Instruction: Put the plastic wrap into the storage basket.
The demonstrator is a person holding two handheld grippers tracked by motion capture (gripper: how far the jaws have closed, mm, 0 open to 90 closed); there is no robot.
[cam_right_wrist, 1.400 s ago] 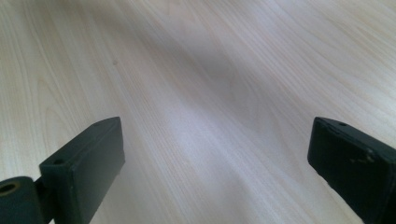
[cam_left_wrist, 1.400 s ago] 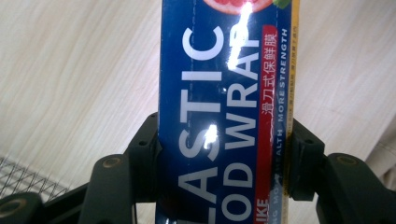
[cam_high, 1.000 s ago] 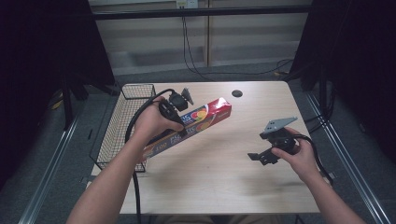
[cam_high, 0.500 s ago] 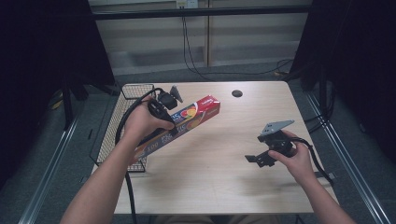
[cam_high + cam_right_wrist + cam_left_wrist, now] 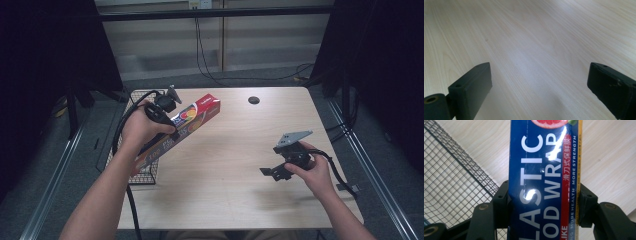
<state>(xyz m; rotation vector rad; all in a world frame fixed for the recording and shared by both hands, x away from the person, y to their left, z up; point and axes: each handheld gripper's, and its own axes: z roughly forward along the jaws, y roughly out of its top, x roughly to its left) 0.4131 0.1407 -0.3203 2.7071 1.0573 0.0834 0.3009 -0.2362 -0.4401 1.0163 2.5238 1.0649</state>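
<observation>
Seen from above: pale wooden table (image 5: 225, 150), black wire basket (image 5: 137, 150) at its left edge. Long blue-and-red cardboard box of plastic wrap (image 5: 187, 120) held up off the table, tilted, red end toward the table's middle, lower end over the basket's near corner. Clamped across its width by the left gripper (image 5: 167, 120), black jaws pressed to both long sides; in the left gripper view, white lettering on the box (image 5: 544, 182) running between the two pads (image 5: 501, 202), basket mesh (image 5: 454, 182) below and to the left, bare wood to the right.

Compared with a second ago: box and left hand shifted leftward, away from the table's centre and toward the basket, grip unchanged, tilt much the same. Red end formerly nearer the small dark round disc (image 5: 253, 100) at the far edge, now well apart from it.

Right gripper (image 5: 280, 170) resting low over the table's right half, near its earlier place, jaws standing wide apart with nothing between them; plain wood grain ahead in the right gripper view.

Likely meaning: carry toward the basket under way, box not yet over its middle, not yet lowered or released. Remaining: further leftward travel, descent into the mesh, then opening.
</observation>
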